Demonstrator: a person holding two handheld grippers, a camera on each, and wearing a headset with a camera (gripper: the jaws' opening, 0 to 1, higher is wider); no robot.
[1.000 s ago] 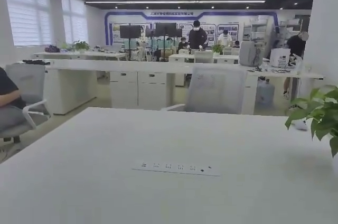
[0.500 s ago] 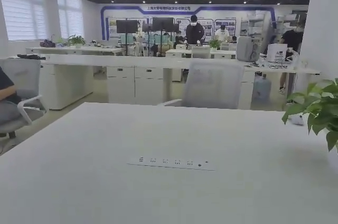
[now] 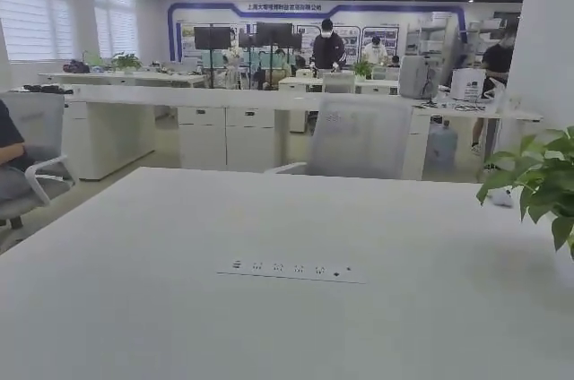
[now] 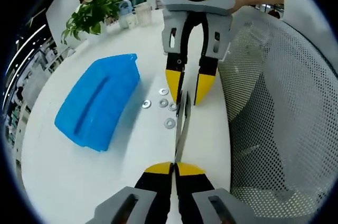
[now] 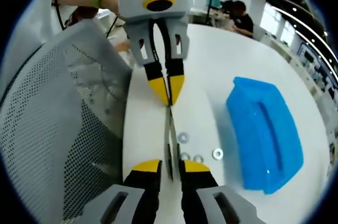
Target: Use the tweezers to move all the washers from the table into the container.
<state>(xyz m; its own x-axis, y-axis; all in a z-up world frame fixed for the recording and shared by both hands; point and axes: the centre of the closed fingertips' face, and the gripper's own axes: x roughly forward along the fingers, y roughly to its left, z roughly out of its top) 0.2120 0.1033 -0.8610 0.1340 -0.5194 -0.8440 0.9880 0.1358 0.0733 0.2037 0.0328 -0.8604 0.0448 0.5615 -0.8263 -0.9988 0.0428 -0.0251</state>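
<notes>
Ahead and to the left of the left claw (image 4: 174, 168), the blue container (image 4: 97, 100) lies on the white table (image 4: 79, 182). No washer can be seen in it, so by my reading the task has hardly begun. The left claw is clamped tight on one end of the tweezers (image 4: 180, 129), which run straight forward from its tips. The right claw (image 5: 170, 167) faces it with its jaws parted to either side of the tweezers' far end. A gap shows on each side, so it grips nothing. Five washers (image 4: 169, 123) lie loose on the table just left of the tweezers, between the claws and the container, all yet to be moved.

It is hard to tell whether the container's mouth faces up, because its top looks like a closed face with a groove. Which end of the tweezers is the working tip is also unclear. The right gripper view gives four washers; the fifth is probably behind the tweezers. The head view looks across a power strip (image 3: 291, 270) and a plant (image 3: 538, 183) toward the office.
</notes>
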